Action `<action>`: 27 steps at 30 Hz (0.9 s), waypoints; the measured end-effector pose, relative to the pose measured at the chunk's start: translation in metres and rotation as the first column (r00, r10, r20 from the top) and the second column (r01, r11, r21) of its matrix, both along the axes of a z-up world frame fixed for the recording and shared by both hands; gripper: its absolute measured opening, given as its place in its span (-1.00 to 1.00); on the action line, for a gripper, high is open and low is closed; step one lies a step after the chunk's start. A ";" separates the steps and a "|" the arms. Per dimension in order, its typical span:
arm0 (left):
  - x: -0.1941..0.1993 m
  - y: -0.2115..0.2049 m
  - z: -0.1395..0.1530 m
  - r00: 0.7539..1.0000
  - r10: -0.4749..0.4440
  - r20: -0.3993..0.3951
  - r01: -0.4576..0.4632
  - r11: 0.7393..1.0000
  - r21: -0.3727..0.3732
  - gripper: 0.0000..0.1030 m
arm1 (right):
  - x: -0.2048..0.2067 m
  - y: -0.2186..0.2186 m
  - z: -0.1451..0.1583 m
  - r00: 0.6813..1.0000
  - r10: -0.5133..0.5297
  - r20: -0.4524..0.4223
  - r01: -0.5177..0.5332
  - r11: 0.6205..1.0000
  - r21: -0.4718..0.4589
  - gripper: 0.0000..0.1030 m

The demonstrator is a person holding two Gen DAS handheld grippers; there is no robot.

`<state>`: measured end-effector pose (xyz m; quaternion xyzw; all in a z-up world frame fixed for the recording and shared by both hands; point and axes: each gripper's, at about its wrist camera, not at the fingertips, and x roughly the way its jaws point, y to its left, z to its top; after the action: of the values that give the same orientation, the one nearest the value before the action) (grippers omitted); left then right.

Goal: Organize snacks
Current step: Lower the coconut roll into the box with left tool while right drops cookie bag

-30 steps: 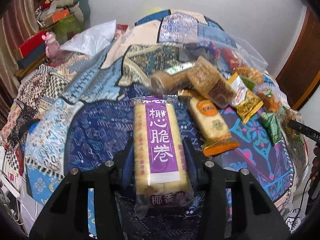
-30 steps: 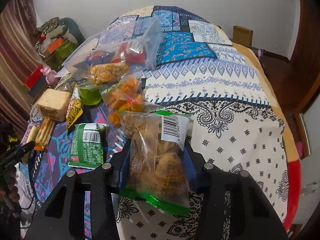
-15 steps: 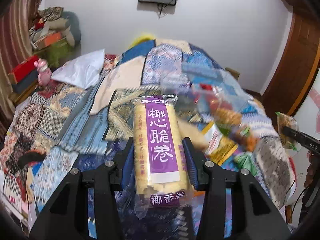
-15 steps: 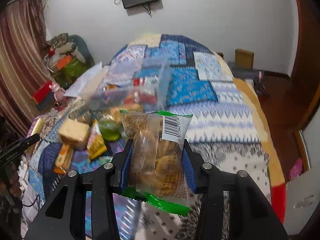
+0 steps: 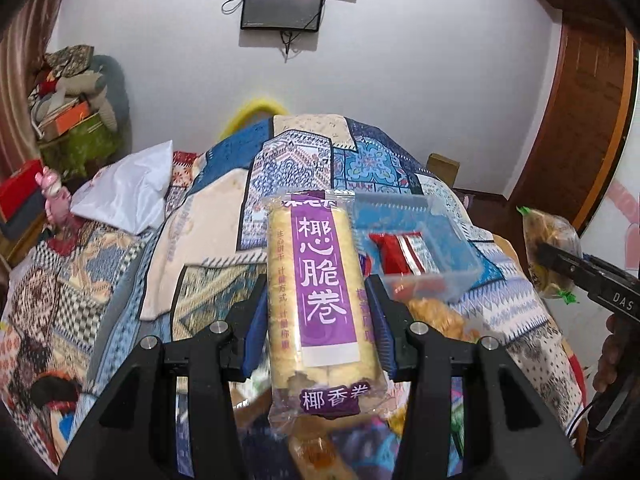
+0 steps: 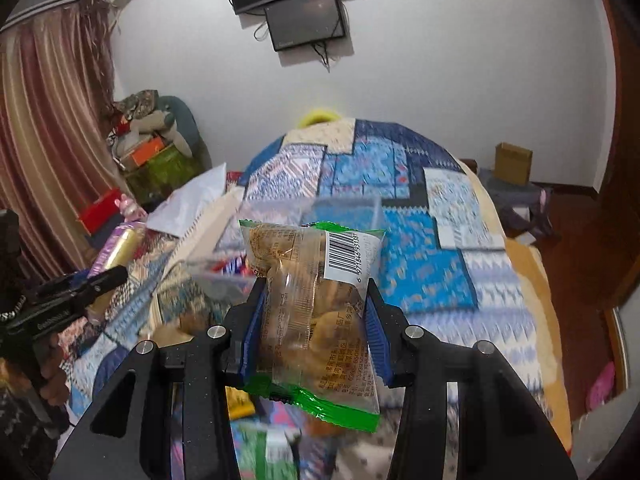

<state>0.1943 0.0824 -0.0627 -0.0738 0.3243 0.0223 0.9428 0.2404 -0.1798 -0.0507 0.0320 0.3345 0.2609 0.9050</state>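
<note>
- While both claws hang above the patchwork bed [image 5: 304, 168], the clear plastic bin [image 5: 436, 240] lying on it serves as the landmark for what follows.
- Left of the bin, the left claw [image 5: 318, 320] is clamped on a long coconut crisp-roll pack [image 5: 322, 300] with a purple label, its blue pads [image 5: 256, 332] pressing both long sides; the pack stands lengthwise between them, raised off the bed.
- Inside the bin lies a red wrapper [image 5: 394, 252]; just in front of it on the bed are more loose snacks [image 5: 436, 320], blurred.
- Right of the bin, the right claw [image 6: 316, 320] is closed on a clear pastry packet [image 6: 316, 312] with green ends and a barcode, also held clear of the bed.
- Far beyond the bin, two dark screens [image 6: 304, 4] hang on the white wall.
</note>
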 end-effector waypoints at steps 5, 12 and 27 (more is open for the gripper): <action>0.037 0.003 -0.006 1.000 -0.017 -0.020 0.017 1.000 -0.012 -0.11 | 0.027 0.021 -0.001 1.000 0.015 0.001 -0.015 1.000 0.009 -0.20; 0.085 0.002 -0.022 0.998 -0.030 -0.052 0.031 1.000 0.006 -0.11 | 0.058 0.048 -0.016 0.999 0.045 -0.023 -0.045 0.999 0.005 -0.20; 0.152 0.018 -0.071 0.979 -0.025 -0.203 0.020 0.999 -0.030 -0.11 | 0.108 0.097 -0.057 0.985 0.101 -0.139 -0.108 0.993 -0.045 -0.20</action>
<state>0.3459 0.1003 -0.1337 -0.0808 0.4201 0.0145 0.9037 0.3486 -0.0824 -0.1072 0.0084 0.4035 0.2962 0.8657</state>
